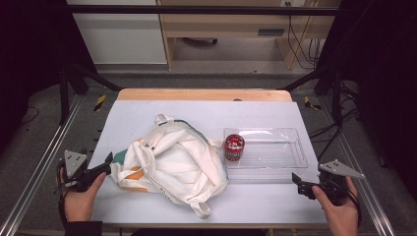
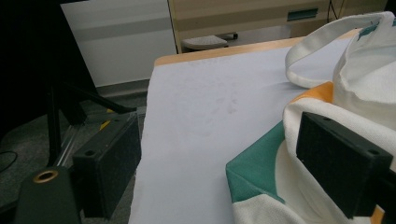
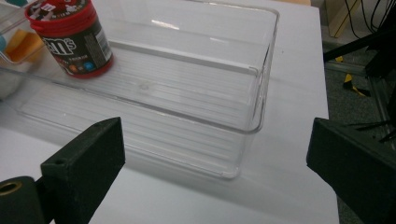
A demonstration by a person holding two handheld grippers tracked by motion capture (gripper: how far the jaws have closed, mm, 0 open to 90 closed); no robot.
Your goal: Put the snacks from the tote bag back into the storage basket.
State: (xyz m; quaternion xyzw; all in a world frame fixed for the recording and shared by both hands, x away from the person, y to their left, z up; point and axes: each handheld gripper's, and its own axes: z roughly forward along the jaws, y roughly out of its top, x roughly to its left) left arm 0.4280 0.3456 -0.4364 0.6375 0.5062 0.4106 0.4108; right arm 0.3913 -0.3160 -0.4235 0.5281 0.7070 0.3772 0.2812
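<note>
Tabletop: a white rectangular tabletop with a light wooden strip along its far edge is seen from the high view.
Bag: a crumpled white cloth tote bag with green and orange patches is laid at the left-centre of the tabletop, its handles loose at the far and near ends.
Tray: a clear rectangular plastic tray is set just right of the bag.
Tub: a red round candy tub with a dark printed label is stood upright inside the tray's left end.
Left tongs: held at the tabletop's left edge; jaws are spread, one jaw over the bag's near-left corner, nothing pinched.
Right tongs: held near the tray's near-right corner; jaws are spread wide and empty, apart from the tray.
</note>
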